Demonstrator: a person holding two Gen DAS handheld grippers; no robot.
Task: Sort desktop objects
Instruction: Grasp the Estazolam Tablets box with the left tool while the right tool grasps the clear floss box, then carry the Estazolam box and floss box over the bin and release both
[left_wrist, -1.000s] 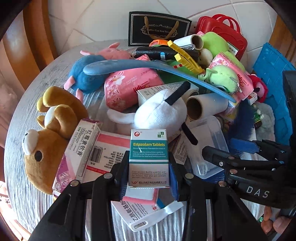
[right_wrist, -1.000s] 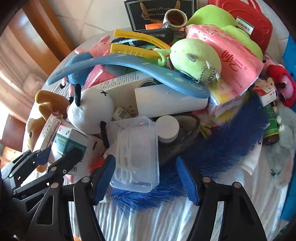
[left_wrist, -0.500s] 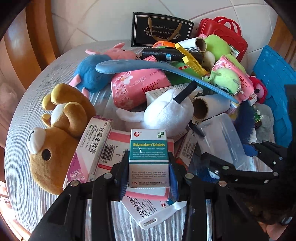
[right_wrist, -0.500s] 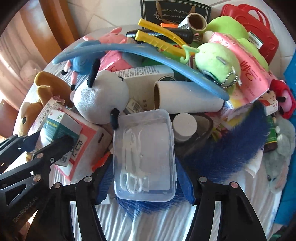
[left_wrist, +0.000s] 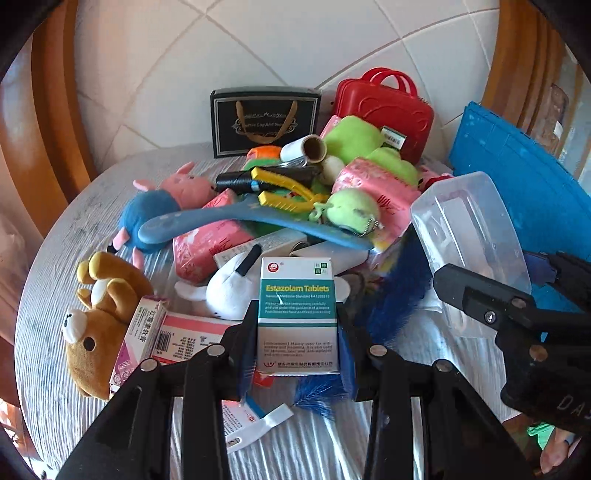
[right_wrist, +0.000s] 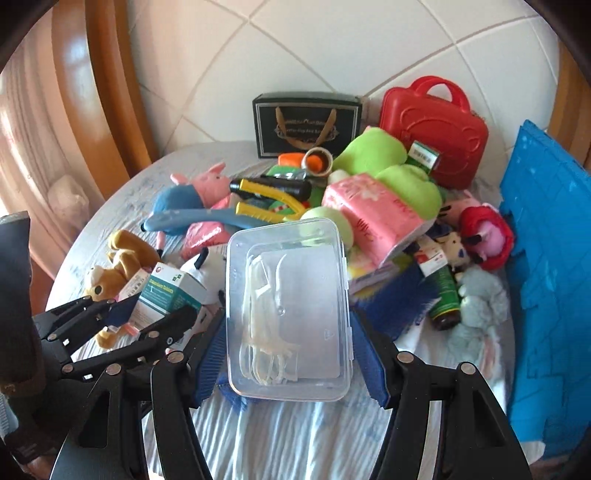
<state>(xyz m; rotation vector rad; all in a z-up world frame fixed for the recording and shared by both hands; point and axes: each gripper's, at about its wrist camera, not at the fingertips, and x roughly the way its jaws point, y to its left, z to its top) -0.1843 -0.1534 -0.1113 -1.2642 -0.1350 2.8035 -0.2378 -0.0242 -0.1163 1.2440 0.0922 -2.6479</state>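
Observation:
My left gripper (left_wrist: 297, 343) is shut on a white and teal Estazolam Tablets box (left_wrist: 297, 314) and holds it above the table; it also shows in the right wrist view (right_wrist: 166, 295). My right gripper (right_wrist: 286, 363) is shut on a clear plastic box (right_wrist: 290, 306) with white floss picks inside, lifted above the pile; the box also shows in the left wrist view (left_wrist: 469, 240). Below lies a heap of plush toys, pink tissue packs (left_wrist: 207, 247), medicine boxes (left_wrist: 147, 332), a blue shoehorn (left_wrist: 236, 218) and yellow pliers (left_wrist: 284, 188).
A round grey table (left_wrist: 74, 229) holds the heap. A black gift bag (left_wrist: 264, 120) and a red toy case (left_wrist: 388, 107) stand at the back by the tiled wall. A blue crate (right_wrist: 546, 277) stands at the right. A brown bear plush (left_wrist: 96, 325) lies at the left.
My right gripper closed on the clear plastic box and lifted it off the blue feather duster. My left gripper rose with the tablet box; both views now look from higher up.

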